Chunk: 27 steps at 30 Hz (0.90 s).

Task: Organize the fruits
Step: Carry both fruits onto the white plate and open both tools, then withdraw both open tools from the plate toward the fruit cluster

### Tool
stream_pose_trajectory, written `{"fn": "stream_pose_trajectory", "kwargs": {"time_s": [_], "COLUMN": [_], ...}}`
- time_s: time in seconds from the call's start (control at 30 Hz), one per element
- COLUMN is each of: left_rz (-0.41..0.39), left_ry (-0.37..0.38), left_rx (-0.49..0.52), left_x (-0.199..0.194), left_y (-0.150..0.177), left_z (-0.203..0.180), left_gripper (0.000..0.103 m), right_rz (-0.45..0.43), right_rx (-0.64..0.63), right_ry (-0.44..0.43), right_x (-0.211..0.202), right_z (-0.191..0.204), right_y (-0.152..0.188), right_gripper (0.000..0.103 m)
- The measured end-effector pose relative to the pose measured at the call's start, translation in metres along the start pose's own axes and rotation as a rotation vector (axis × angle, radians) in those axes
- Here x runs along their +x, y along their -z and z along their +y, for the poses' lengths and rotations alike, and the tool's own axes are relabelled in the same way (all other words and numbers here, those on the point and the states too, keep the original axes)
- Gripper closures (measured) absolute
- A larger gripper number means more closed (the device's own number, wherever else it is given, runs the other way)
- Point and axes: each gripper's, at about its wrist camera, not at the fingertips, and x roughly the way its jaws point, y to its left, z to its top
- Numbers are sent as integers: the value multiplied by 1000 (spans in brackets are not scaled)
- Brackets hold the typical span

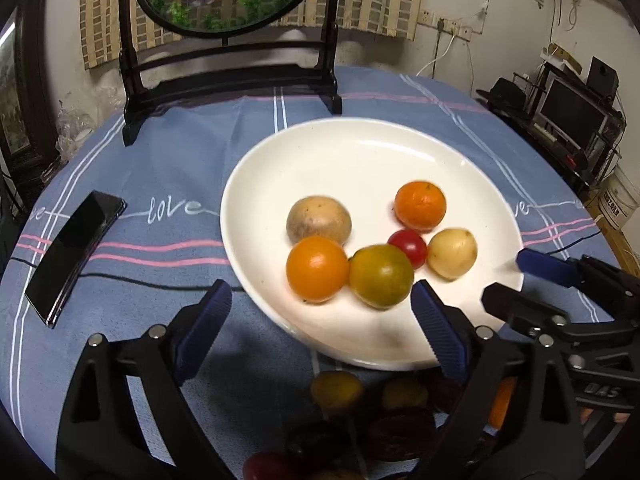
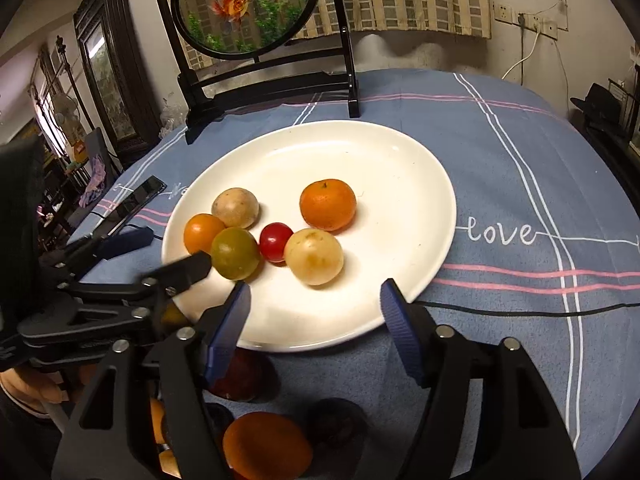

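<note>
A white plate (image 1: 360,152) (image 2: 360,152) on the blue tablecloth holds several fruits: a mandarin (image 1: 420,205) (image 2: 328,204), a brownish round fruit (image 1: 319,220), an orange fruit (image 1: 317,269), a green-yellow fruit (image 1: 381,276) (image 2: 235,254), a red cherry tomato (image 1: 408,248) (image 2: 275,242) and a pale yellow fruit (image 1: 452,253) (image 2: 314,256). My left gripper (image 1: 320,304) (image 2: 178,248) stands open at the plate's near rim, its pads clear of the orange and green-yellow fruits. My right gripper (image 2: 315,300) (image 1: 516,280) is open just short of the pale yellow fruit. Neither holds anything.
More loose fruits (image 1: 336,392) (image 2: 266,446), orange and dark ones, lie in shadow on the cloth under the grippers. A black phone (image 1: 74,256) (image 2: 136,200) lies left of the plate. A dark stand with a round goldfish panel (image 1: 228,76) rises behind. A thin black cable (image 2: 520,312) crosses the cloth.
</note>
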Motion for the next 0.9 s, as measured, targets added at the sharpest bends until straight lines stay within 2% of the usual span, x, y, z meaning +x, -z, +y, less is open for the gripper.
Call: {"fn": "stream_pose_trajectory", "kwargs": {"time_s": [0.03,0.07,0.1,0.3,0.43,0.63,0.9], "left_rz": [12,16,16,6,7,8,25], "left_ry": [-9,-13,-15,1,-2,-21,20], "left_rx": [0,-1,-3,1,13,1,16], "left_x": [2,2,2,-4,-3,-5,-9], "left_y": [1,1,0,2,4,3,7], "left_z": [0,0,1,-1,-3,1,-3], "left_gripper": [10,10,10,10,10,10,10], "right_rz": [0,3,-1,-54,-25,-28,-45], "right_rx": [3,9,14,47,16,2,-39], "right_ry": [2,14,26,85,75,99,120], "right_x": [-1,-1,-2,-10,-7,-9,-13], "right_z": [1,1,1,1,5,4,6], "right_y": [0,0,1,6,6,5,6], "right_gripper": [23,12,10,9,9,9,9]}}
